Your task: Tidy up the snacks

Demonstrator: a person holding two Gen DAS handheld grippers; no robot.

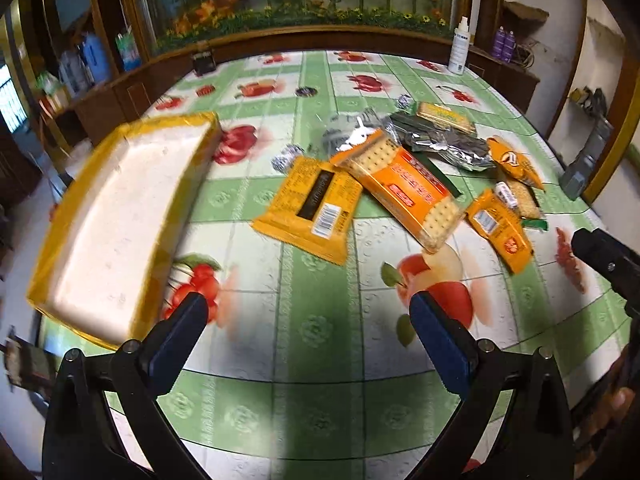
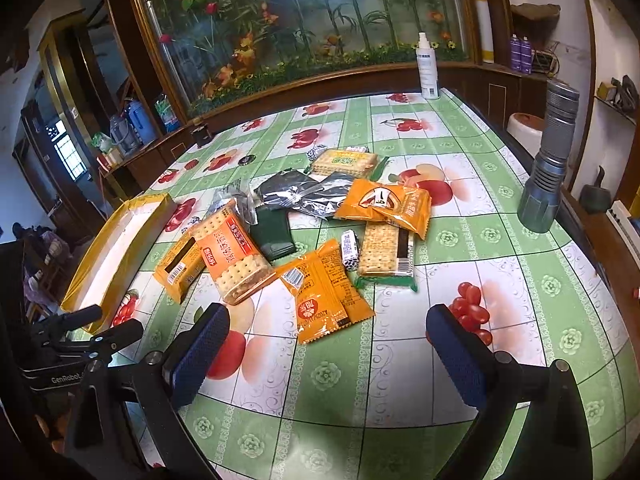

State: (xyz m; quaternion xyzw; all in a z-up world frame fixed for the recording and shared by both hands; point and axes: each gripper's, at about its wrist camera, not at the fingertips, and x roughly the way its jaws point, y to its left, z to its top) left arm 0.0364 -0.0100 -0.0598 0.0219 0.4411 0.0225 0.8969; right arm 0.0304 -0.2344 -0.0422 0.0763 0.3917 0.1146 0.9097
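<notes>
**Snacks waiting, both tools empty**

Left wrist: the left tool (image 1: pixel 308 312) is hovering apart; the snack pile (image 1: pixel 400 176) is lying beside the yellow tray (image 1: pixel 80 280).

Right wrist: the right tool (image 2: pixel 328 332) is gaping over the orange packet (image 2: pixel 324 300); overlapping wrappers may be dragging neighbours off the counter (image 2: pixel 520 320).

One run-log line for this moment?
left gripper open, empty | right gripper open, empty | snack packets loose on table | yellow box empty

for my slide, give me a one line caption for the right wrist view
Open right gripper hovers over scattered snack packets on a fruit-print tablecloth, yellow-edged tray waiting alongside.
</notes>
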